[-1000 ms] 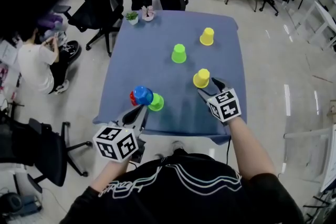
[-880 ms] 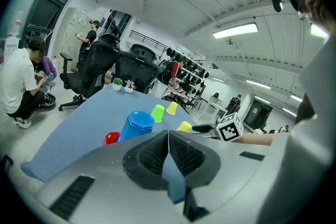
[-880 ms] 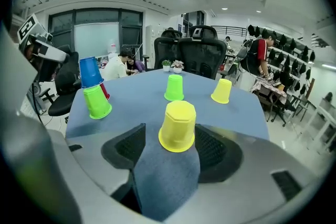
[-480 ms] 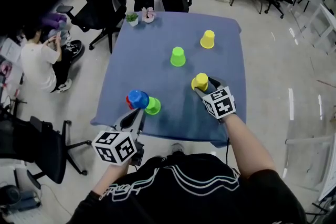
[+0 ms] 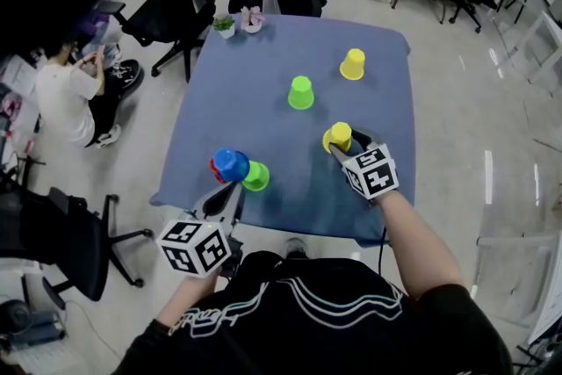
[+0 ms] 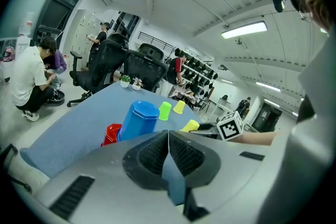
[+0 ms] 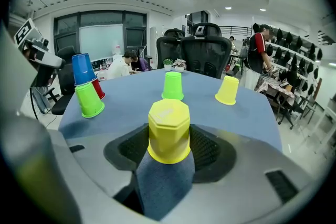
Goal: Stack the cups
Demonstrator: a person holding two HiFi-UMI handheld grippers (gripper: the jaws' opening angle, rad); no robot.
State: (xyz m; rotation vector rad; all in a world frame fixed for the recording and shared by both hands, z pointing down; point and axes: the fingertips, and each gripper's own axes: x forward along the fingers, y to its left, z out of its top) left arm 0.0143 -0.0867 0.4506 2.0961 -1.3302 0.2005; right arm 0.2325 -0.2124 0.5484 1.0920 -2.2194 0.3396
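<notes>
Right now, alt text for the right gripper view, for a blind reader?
An upside-down yellow cup stands between the right tongs, whose jaws have just been closing and now touch its sides. Beyond, on the blue table, stand a green cup and a second yellow cup.

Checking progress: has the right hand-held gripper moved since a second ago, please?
Yes: right hand-held gripper advanced around the near yellow cup, jaws just closing.

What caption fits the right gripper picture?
Right hand-held gripper, jaws just closing, grips an upside-down yellow cup on blue table.
</notes>
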